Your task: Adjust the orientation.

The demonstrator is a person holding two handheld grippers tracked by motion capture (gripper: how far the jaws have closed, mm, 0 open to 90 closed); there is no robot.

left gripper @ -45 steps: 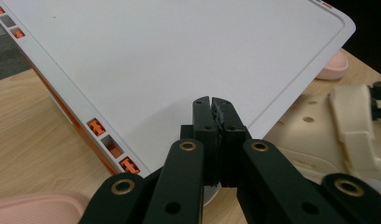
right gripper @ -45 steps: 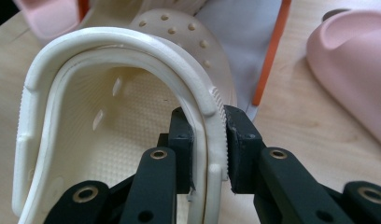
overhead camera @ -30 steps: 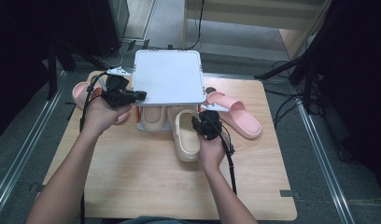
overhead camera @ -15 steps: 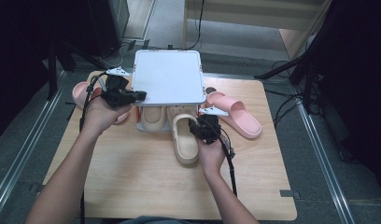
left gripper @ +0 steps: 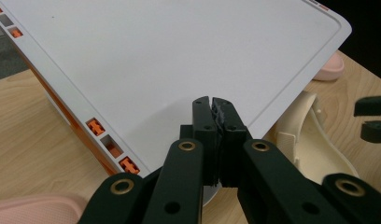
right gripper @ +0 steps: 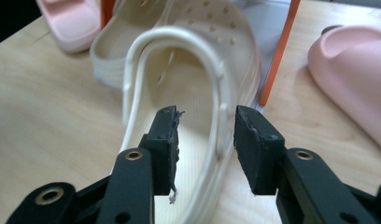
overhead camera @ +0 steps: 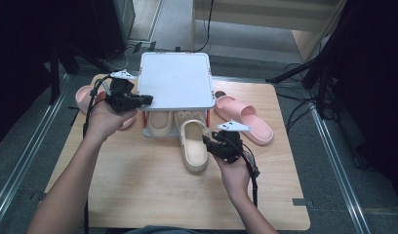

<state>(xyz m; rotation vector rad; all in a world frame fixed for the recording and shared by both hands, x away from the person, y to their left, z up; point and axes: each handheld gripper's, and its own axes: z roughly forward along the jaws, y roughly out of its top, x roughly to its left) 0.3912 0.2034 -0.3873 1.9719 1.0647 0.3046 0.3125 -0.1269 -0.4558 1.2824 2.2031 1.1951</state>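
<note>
Two hand-held grippers work at a wooden table (overhead camera: 138, 195) bearing a small white rack (overhead camera: 175, 80) with orange legs, seen from the high view. Left gripper (overhead camera: 147, 100), at about 10 o'clock from the table's centre, has its jaws pressed together; in the left gripper view they lie over the near edge of the rack's flat white top, and whether they pinch that edge cannot be told. Right gripper (overhead camera: 207, 142), just right of centre, has its jaws apart, and they have just been opening; in the right gripper view the right side wall of a cream clog (right gripper: 188, 93) stands between the two pads, with neither pad pressing on it. This cream clog (overhead camera: 193, 144) lies sole-down at the table's centre, its toe tucked under the rack's front edge toward 12 o'clock and its heel strap toward 6 o'clock. Second cream clog (overhead camera: 160, 122) lies beside it at 9 o'clock, farther under the rack. One pink slide (overhead camera: 246, 119) rests on the table at 3 o'clock of the rack, well apart from the clogs; another pink slide (overhead camera: 87, 97) lies at 9 o'clock, partly hidden by the left hand (overhead camera: 107, 122). Right hand (overhead camera: 233, 173) reaches in from 6 o'clock.
</note>
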